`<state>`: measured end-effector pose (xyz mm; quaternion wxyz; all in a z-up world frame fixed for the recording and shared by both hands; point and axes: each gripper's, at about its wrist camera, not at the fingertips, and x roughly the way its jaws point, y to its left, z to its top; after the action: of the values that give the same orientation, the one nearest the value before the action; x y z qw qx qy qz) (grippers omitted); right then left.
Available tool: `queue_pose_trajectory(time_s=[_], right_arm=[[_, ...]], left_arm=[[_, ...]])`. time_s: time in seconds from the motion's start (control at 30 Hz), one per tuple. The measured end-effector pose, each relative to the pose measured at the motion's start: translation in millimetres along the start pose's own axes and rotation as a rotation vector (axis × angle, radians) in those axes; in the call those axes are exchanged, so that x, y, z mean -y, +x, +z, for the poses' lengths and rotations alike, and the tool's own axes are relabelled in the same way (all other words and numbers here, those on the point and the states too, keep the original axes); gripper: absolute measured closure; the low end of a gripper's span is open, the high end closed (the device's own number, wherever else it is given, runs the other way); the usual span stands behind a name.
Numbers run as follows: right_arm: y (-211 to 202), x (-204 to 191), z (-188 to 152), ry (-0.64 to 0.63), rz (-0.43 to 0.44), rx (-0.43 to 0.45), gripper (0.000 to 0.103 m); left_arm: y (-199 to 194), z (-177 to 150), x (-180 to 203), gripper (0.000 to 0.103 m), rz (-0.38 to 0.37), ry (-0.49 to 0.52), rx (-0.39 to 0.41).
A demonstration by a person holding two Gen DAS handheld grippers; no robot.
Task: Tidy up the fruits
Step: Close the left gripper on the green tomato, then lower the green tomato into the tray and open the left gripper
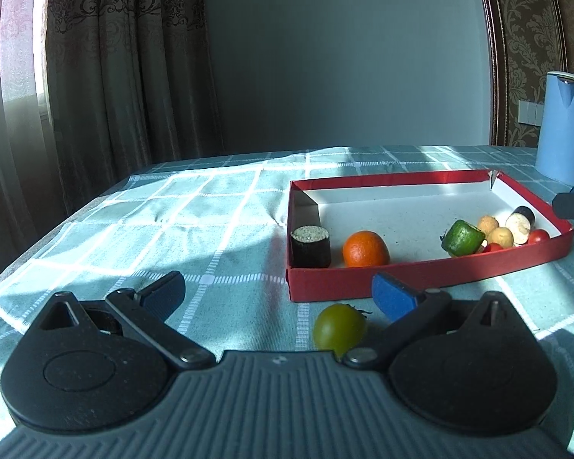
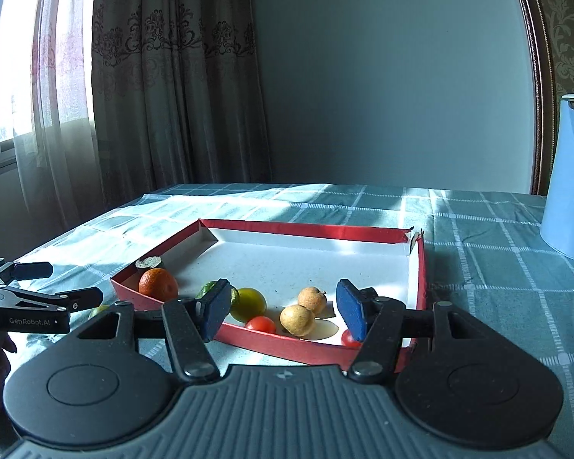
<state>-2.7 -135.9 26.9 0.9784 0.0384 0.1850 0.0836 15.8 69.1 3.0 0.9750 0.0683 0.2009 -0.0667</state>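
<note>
A red-walled box [image 1: 421, 273] with a white floor holds an orange [image 1: 365, 248], a dark seed-topped cylinder [image 1: 310, 246], a green cut piece [image 1: 462, 238], small yellow fruits [image 1: 500, 236], a pale, dark-skinned slice [image 1: 520, 222] and cherry tomatoes [image 1: 538, 235]. A green tomato [image 1: 338, 329] lies on the cloth outside the box, between the wide-open fingers of my left gripper [image 1: 279, 294], untouched. My right gripper [image 2: 283, 308] hovers open over the box's near wall [image 2: 287, 346]; beyond its pads lie a yellow fruit [image 2: 296, 319], a cherry tomato [image 2: 261, 324] and the green piece [image 2: 248, 302], none gripped.
A checked teal cloth [image 1: 195, 214] covers the table. A blue kettle [image 2: 570, 179] stands at the back right. Curtains [image 1: 126, 57] hang beyond the far left edge. In the right wrist view my left gripper [image 2: 38, 298] sits left of the box.
</note>
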Motion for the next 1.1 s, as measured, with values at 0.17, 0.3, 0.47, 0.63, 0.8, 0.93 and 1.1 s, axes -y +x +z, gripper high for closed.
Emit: queue_pose_trajectory(time_s=[0.17, 0.3, 0.47, 0.63, 0.8, 0.93, 1.1], right_arm=[[-16, 19, -17, 0.029, -0.019, -0.010, 0.043], [-14, 26, -25, 0.053, -0.013, -0.029, 0.043], [-17, 24, -27, 0.047, 0.004, -0.014, 0.043], [-15, 24, -29, 0.050, 0.004, -0.024, 0.043], [-13, 23, -29, 0.046, 0.000, -0.031, 0.043], [-12, 20, -30, 0.037, 0.015, -0.050, 0.042], [-9, 12, -32, 0.023, 0.006, -0.091, 0.032]], left_arm=[[11, -1, 18, 0.000, -0.038, 0.103, -0.056], [19, -2, 26, 0.003, -0.028, 0.136, -0.109], [25, -3, 27, 0.019, -0.048, 0.146, -0.148], [30, -2, 23, 0.062, -0.088, 0.102, -0.188], [27, -3, 34, 0.072, -0.070, 0.124, -0.181], [24, 1, 36, 0.073, -0.049, 0.095, -0.170], [19, 13, 42, 0.073, -0.011, 0.052, -0.114]])
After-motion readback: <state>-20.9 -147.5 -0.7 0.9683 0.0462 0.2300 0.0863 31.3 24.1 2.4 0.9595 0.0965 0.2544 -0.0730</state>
